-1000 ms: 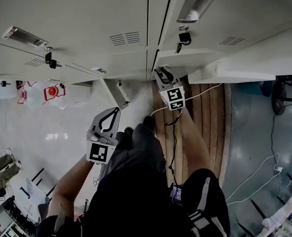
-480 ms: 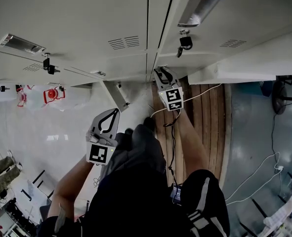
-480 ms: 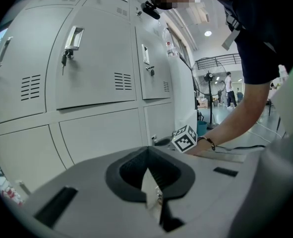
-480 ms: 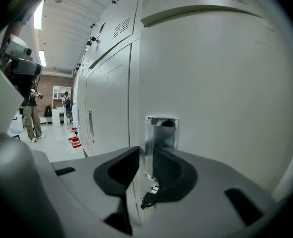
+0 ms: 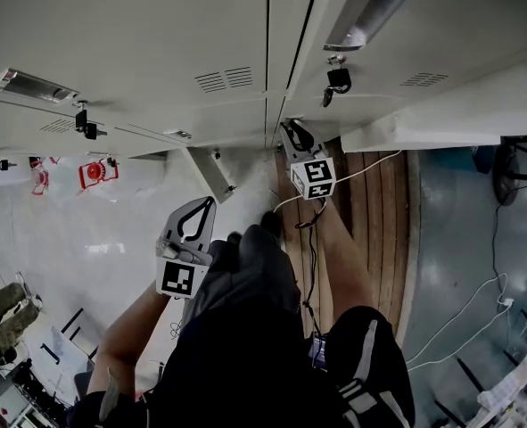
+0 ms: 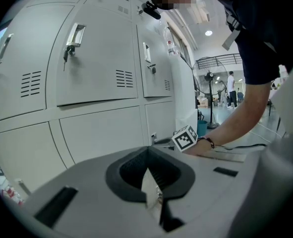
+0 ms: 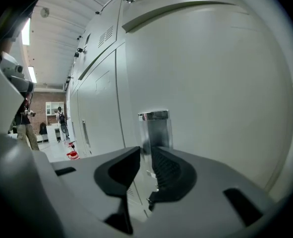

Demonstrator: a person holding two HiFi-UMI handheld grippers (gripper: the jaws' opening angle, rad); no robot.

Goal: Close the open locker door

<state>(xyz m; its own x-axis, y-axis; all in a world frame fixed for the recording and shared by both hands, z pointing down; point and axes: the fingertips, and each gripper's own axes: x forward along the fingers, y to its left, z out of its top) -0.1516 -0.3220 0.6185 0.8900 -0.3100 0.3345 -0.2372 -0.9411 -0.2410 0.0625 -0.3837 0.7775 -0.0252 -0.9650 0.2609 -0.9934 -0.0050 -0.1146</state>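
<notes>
Head view has the right claw (image 5: 287, 130) up against the lockers (image 5: 156, 43), the open locker door (image 5: 441, 114) swung out just to its right, and the left claw (image 5: 211, 199) held well apart from both. Left gripper view shows the left claw (image 6: 147, 150) pressed together on nothing, with the lockers ahead of it. Right gripper view shows the right claw (image 7: 146, 150) pinching the chrome handle (image 7: 155, 125) on the locker door (image 7: 210, 83), whose face spreads to its right.

Pale glossy floor (image 5: 94, 239) on the left, with a small red object (image 5: 92, 172) on it. Slatted wooden platform (image 5: 379, 221) to the right. White cables (image 5: 501, 303) trail on the far-right floor.
</notes>
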